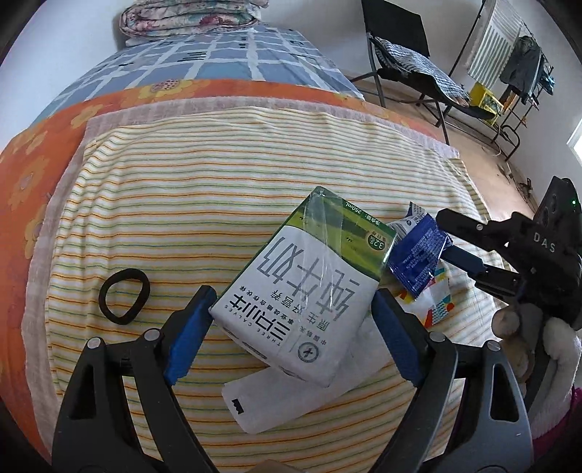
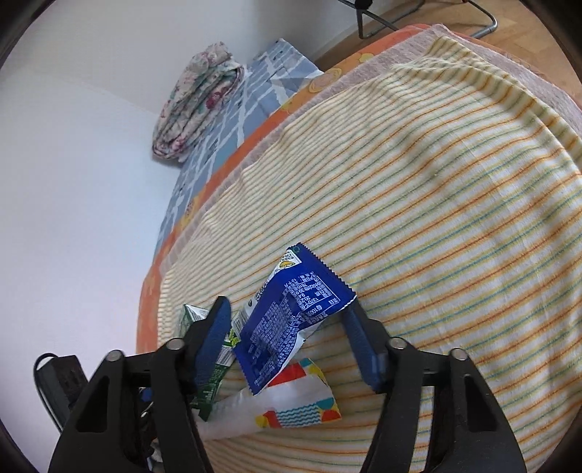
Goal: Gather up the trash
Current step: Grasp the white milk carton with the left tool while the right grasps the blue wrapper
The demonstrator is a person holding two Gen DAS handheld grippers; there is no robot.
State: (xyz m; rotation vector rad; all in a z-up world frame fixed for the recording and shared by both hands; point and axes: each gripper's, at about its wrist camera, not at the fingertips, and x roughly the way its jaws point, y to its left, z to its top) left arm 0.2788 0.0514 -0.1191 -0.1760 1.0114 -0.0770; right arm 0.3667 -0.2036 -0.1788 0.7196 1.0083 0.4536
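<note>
A green-and-white milk carton (image 1: 302, 291) lies tilted on the striped blanket (image 1: 218, 189), partly on a white packet (image 1: 262, 404). My left gripper (image 1: 294, 293) straddles it, jaws wide and open, the blue pads (image 1: 189, 334) close at either side. Right of the carton a crumpled blue snack wrapper (image 1: 418, 254) sits between the pads of my right gripper (image 1: 443, 233). In the right wrist view the blue wrapper (image 2: 287, 327) stands between the open jaws of the right gripper (image 2: 287, 303); its corner meets the right pad while a gap remains at the left pad. The carton (image 2: 189, 314) shows behind the left finger.
A white wrapper with coloured patterns (image 2: 298, 400) lies under the blue one. A black hair tie (image 1: 123, 296) rests left of the carton. A folded floral quilt (image 1: 192, 18) sits at the bed's far end. A folding chair (image 1: 400, 47) and a clothes rack (image 1: 527, 69) stand on the floor.
</note>
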